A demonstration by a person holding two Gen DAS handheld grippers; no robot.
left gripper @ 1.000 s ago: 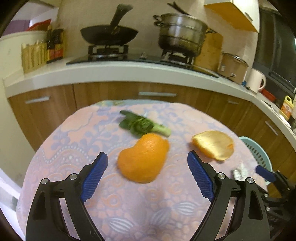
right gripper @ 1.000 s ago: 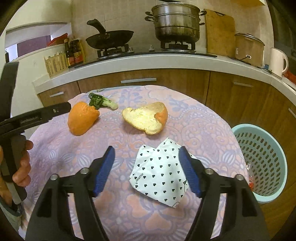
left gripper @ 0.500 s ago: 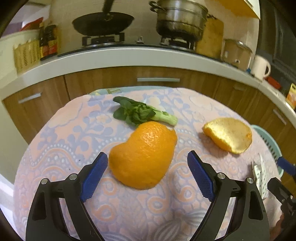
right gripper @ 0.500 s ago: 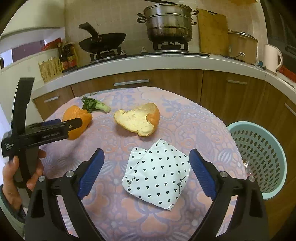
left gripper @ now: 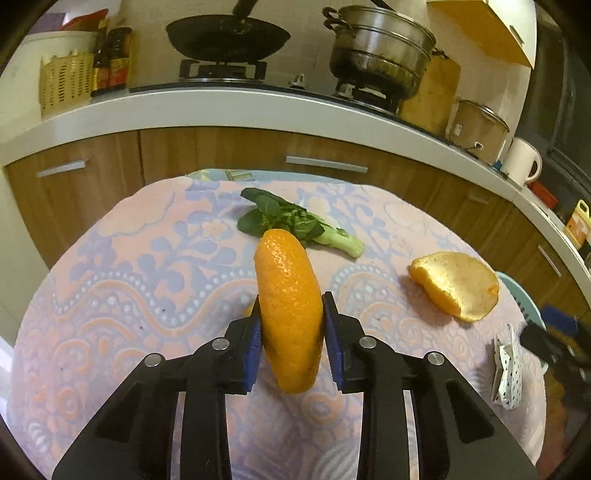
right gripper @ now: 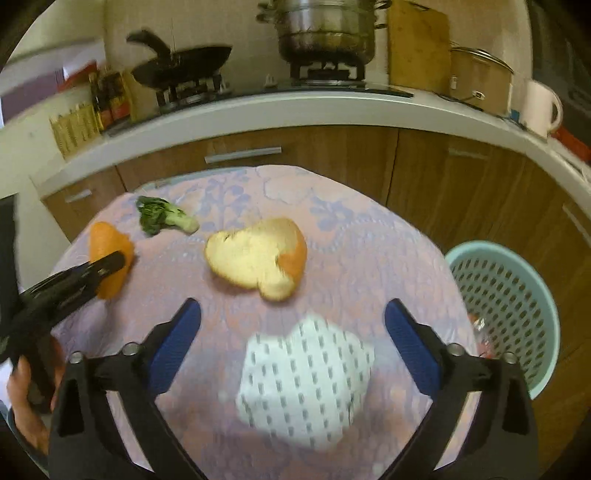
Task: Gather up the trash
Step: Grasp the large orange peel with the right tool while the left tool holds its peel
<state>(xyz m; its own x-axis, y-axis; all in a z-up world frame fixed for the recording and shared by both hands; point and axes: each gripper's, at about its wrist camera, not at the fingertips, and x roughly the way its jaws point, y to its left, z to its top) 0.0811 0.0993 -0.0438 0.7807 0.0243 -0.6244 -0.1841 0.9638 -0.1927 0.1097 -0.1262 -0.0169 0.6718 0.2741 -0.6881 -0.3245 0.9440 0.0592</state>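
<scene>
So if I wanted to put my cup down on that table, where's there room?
The near left of the tablecloth is bare, left of the orange peel in the left hand-held gripper. Its far right corner, behind the second peel, is bare too. The middle is crowded: greens, both peels, dotted paper.

home kitchen | gas stove (left gripper: pixel 225 70) w/ wok (left gripper: pixel 227 35) | steamer pot (left gripper: pixel 380 48) | wood cabinets (left gripper: pixel 92 177)

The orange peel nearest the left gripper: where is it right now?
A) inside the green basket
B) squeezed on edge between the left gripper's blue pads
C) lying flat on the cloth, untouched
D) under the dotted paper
B: the orange peel stands on edge between the blue pads of the left gripper, whose jaws are closing on it.
</scene>
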